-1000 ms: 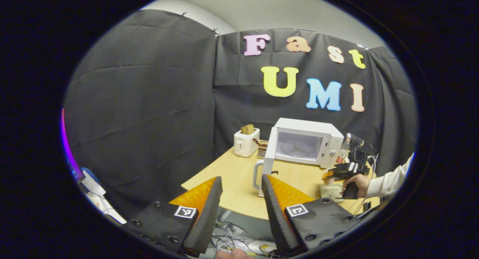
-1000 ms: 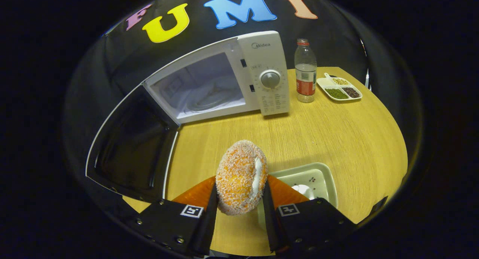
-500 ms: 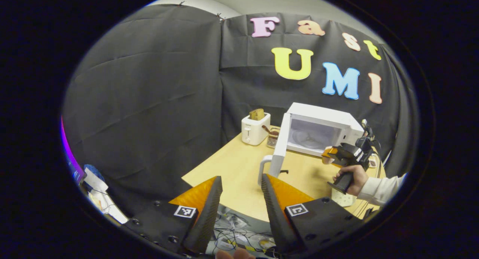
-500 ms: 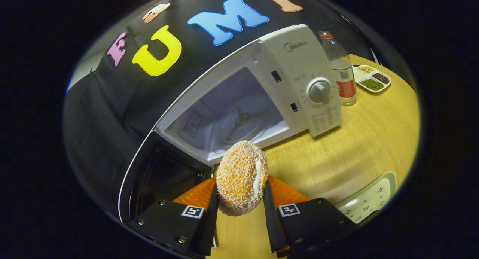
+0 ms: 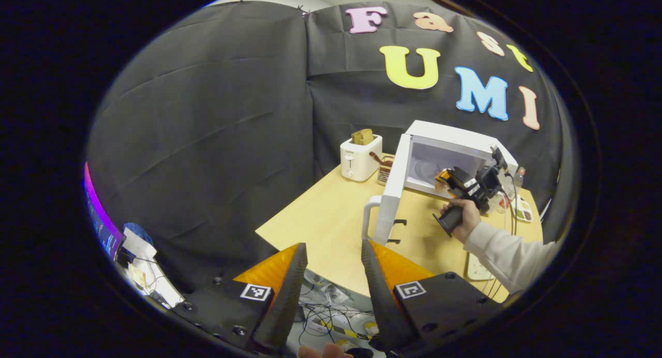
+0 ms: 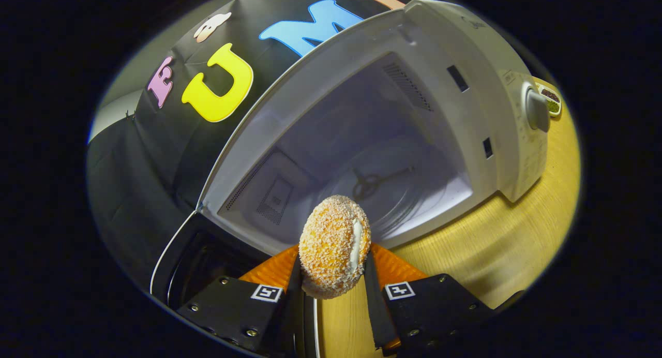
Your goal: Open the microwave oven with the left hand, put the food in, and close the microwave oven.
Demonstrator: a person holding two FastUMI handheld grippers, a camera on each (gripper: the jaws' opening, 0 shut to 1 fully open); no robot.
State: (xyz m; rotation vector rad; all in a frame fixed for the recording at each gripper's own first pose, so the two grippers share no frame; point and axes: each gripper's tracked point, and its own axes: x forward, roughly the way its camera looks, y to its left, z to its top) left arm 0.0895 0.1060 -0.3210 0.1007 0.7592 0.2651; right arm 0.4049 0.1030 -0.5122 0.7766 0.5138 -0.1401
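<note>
The microwave oven [image 6: 414, 140] stands with its door [image 5: 389, 203] swung wide, its cavity bare but for the glass turntable [image 6: 393, 187]. At its mouth, the right tool [image 6: 331, 275] clamps a crumbed bun [image 6: 333, 244], long axis upright. The left tool [image 5: 331, 275] gapes wide off the table [image 5: 331, 228].

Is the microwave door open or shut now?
Open. The door stands swung out to the side, and the microwave shows its bare cavity and turntable.
</note>
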